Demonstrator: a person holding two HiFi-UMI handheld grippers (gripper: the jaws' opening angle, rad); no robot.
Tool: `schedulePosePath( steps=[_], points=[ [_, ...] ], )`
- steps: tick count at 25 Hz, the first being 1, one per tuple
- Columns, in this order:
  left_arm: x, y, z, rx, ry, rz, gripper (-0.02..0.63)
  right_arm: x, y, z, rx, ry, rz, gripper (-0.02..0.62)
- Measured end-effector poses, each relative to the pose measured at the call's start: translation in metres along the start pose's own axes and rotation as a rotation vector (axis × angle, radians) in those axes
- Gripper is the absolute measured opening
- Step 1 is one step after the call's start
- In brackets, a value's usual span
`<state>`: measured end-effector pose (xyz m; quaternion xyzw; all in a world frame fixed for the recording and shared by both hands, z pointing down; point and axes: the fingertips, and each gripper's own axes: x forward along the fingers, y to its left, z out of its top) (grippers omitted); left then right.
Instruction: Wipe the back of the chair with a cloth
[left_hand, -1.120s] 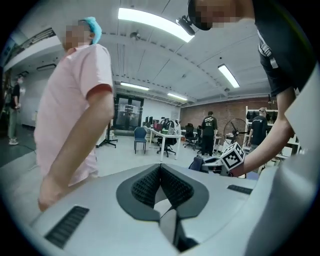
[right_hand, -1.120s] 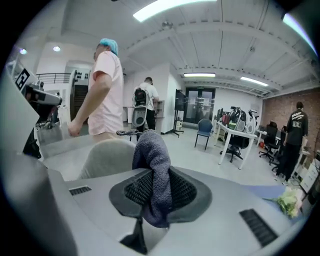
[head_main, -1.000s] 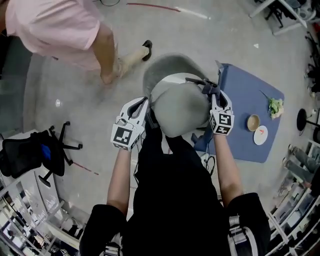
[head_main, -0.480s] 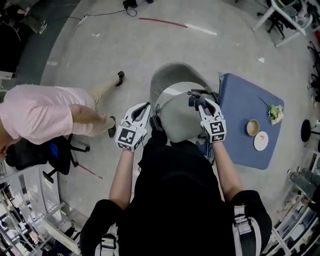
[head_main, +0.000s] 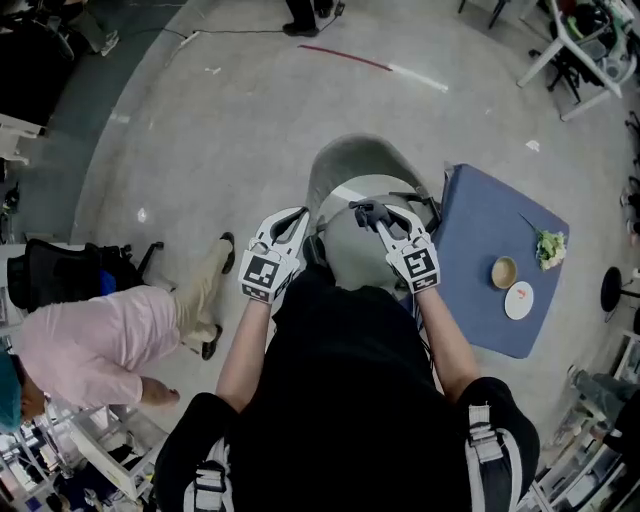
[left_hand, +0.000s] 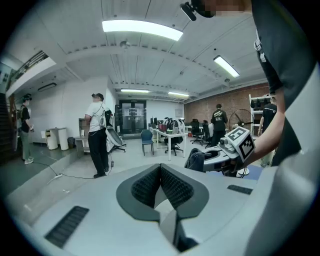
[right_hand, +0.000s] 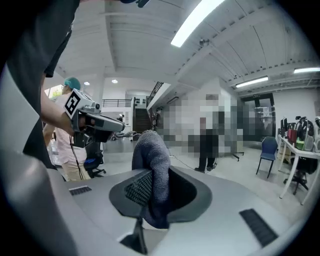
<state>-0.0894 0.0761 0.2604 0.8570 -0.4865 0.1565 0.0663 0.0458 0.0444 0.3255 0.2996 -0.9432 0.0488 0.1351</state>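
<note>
Head view has us looking straight down on the grey chair (head_main: 352, 248), whose rounded back sits just ahead of our black-clad torso, with the seat beyond it. Our right gripper (head_main: 375, 218) reaches in over the top of the back from the right, and a dark cloth (head_main: 359, 210) is bunched at its tips. From here we cannot tell whether the cloth actually presses on the chair. In the right gripper view the jaws are clamped on that cloth, and a thick grey-blue fold stands up between the ribbed pads and hangs down below them. Our left gripper (head_main: 296, 218) is just beside the left edge of the chair back, apart from the right one. In the left gripper view its two pads meet tip to tip with nothing between them, so it is closed and empty. That view also catches the right gripper across from it with the cloth at its nose. Right of the chair stands a blue bench (head_main: 470, 225), carrying a bowl (head_main: 503, 271), a white plate (head_main: 519, 300) and a green leafy bunch (head_main: 550, 246). At lower left a person in pink (head_main: 90, 345) is bent over beside a black office chair (head_main: 60, 275).
</note>
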Motion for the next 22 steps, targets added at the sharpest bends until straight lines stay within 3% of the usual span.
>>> schedulePosePath(
  steps=[10,22],
  points=[
    [-0.016,0.014,0.004,-0.002,-0.002,0.044,0.022,0.012,0.012,0.031,-0.010,-0.051,0.041,0.091],
    [-0.037,-0.007,-0.004,0.003,0.003,0.043,0.023,0.006,0.033,0.038,-0.004,-0.076,0.057,0.091]
  ],
)
